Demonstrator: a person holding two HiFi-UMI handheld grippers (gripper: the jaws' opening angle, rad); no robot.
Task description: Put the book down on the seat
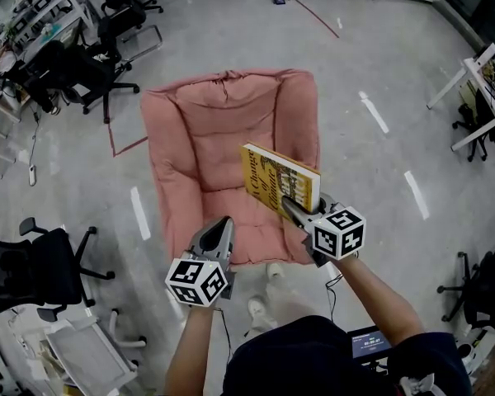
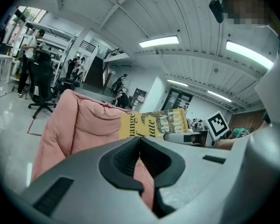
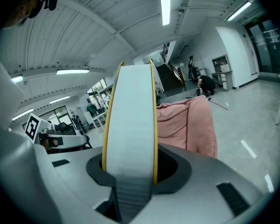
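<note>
A yellow book (image 1: 277,180) hangs in the air above the right part of a pink cushioned seat (image 1: 214,147). My right gripper (image 1: 290,209) is shut on the book's lower corner. In the right gripper view the book's white page edge (image 3: 130,125) stands upright between the jaws, with the pink seat (image 3: 191,122) behind it. My left gripper (image 1: 223,229) hovers over the seat's front edge, shut with nothing in it. The left gripper view has the book's cover (image 2: 151,124) over the pink seat (image 2: 79,125), with the left gripper (image 2: 139,141) shut.
Black office chairs (image 1: 91,68) stand at the back left and another chair (image 1: 33,266) at the left. A white trolley (image 1: 87,349) is near my left side. Desks (image 1: 483,81) line the right. Grey floor with white tape marks (image 1: 373,110) surrounds the seat.
</note>
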